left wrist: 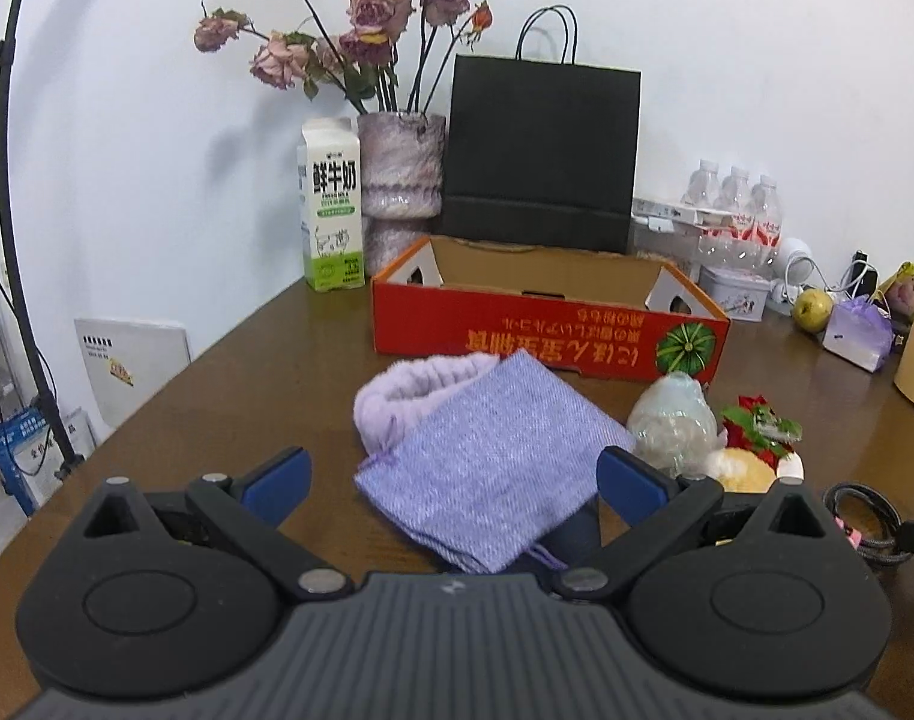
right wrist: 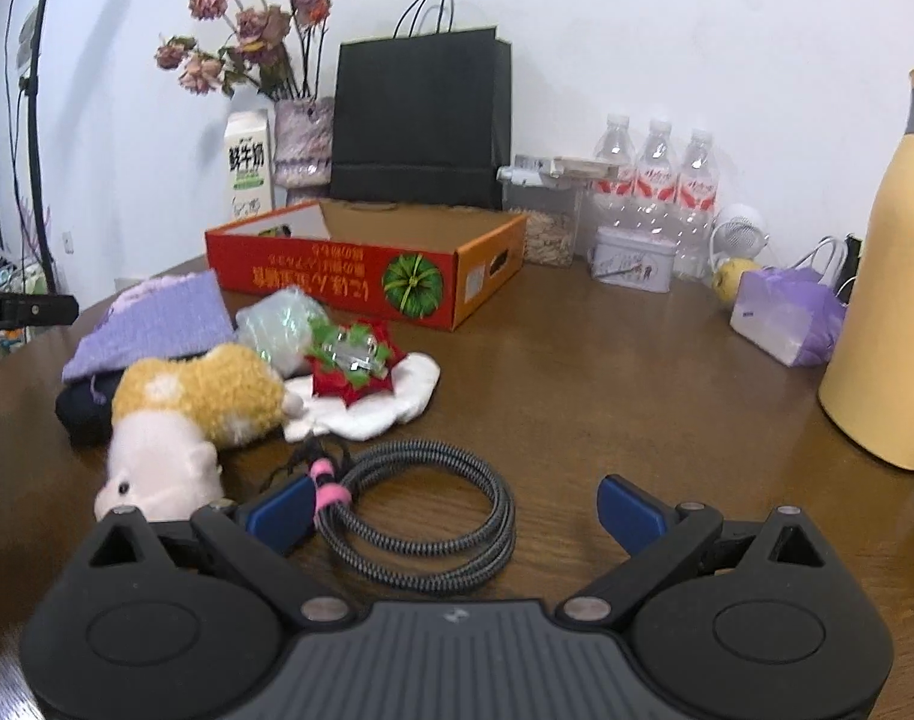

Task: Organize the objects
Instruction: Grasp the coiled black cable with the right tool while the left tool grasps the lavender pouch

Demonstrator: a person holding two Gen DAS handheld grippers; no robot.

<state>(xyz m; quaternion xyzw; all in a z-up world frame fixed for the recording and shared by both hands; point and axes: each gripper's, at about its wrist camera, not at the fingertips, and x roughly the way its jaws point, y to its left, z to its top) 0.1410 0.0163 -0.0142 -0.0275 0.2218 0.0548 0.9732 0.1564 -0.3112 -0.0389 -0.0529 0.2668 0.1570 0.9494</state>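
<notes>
**Both claws open, pile of stuff right in front, box waiting behind**

The left gripper [left wrist: 453, 483] has its blue pads spread wide with nothing in them. Sitting right between and just past them is the folded purple cloth [left wrist: 487, 456], with its near corner hanging over something dark underneath. Its long axis runs diagonally, near-right to far-left, so a straight push forward should put the pads on either side of it. That's my guess for the first grab, and the left claw is clearly the nearer one for it.

The right gripper [right wrist: 453, 513] is also wide open and empty. The coiled braided cable [right wrist: 432, 516] lies on the table just ahead, and the left pad is practically on the pink tie of the coil. Just to the far left is the plush toy [right wrist: 186, 414], then a red and green bow [right wrist: 351, 360] on a white cloth, and a clear wrapped bundle [right wrist: 279, 324].

The open red cardboard box [left wrist: 547, 336] is farther back, dead ahead of the left claw, and what shows of its inside looks empty. It's the likely drop spot.
</notes>
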